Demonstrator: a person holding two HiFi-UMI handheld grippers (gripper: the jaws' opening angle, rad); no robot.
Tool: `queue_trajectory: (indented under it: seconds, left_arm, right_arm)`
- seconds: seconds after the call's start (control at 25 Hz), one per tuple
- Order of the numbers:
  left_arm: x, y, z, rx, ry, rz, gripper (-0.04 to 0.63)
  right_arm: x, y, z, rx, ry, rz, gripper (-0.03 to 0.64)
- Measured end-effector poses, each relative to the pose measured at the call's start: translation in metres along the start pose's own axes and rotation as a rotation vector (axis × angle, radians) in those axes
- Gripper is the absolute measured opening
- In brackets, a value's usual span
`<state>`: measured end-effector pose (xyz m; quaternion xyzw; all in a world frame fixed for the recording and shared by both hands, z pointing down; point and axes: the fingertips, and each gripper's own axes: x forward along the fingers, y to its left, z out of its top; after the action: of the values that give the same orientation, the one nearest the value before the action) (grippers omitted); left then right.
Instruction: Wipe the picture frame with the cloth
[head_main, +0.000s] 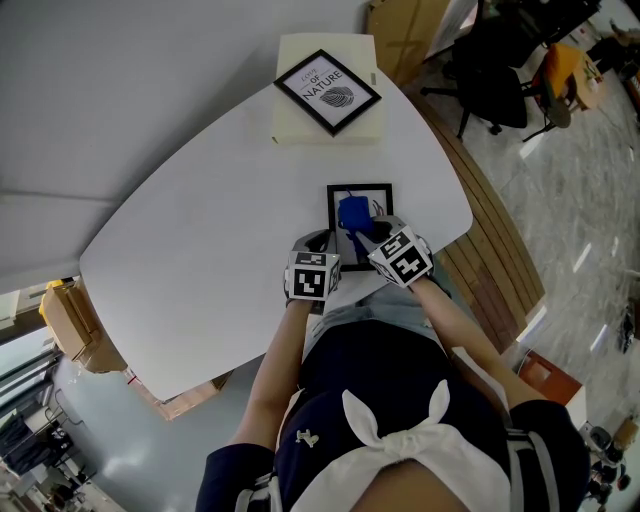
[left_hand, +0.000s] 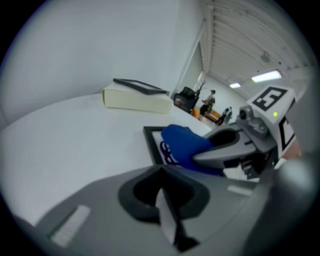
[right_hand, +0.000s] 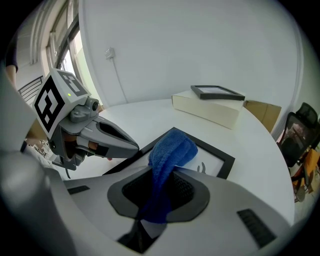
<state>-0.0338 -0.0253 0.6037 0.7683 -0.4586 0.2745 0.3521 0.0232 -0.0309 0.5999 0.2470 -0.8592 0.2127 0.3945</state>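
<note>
Blue cloth (right_hand: 169, 152) in right gripper (right_hand: 159, 186), resting on picture frame (right_hand: 210, 147).

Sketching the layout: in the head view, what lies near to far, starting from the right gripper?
right gripper → blue cloth → far edge of the black picture frame → bare white table → cream box bearing a second framed print

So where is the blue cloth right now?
In the head view, the blue cloth is just right of middle. It is pinched in the right gripper and rests on the black picture frame, which lies flat on the white table.
</note>
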Motion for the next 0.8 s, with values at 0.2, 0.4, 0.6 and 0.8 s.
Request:
queue_trajectory:
  seconds: [0.2, 0.4, 0.6, 0.8]
  left_arm:
    - [0.0, 0.0, 0.0, -0.005, 0.0, -0.001, 0.002]
    - [-0.001, 0.001, 0.0, -0.01, 0.0, 0.0, 0.002]
    - [0.0, 0.001, 0.0, -0.006, 0.001, 0.004, 0.002]
    - [-0.001, 0.0, 0.0, 0.006, 0.001, 0.013, 0.002]
  right_arm:
    - [-0.001, -0.003, -0.002, 0.007, 0.001, -0.01, 0.064]
    - [-0.005, -0.007, -0.004, 0.018, 0.0, -0.021, 0.066]
    - [-0.011, -0.015, -0.008, 0.03, 0.001, -0.042, 0.064]
    - [-0.016, -0.02, -0.01, 0.044, -0.006, -0.057, 0.064]
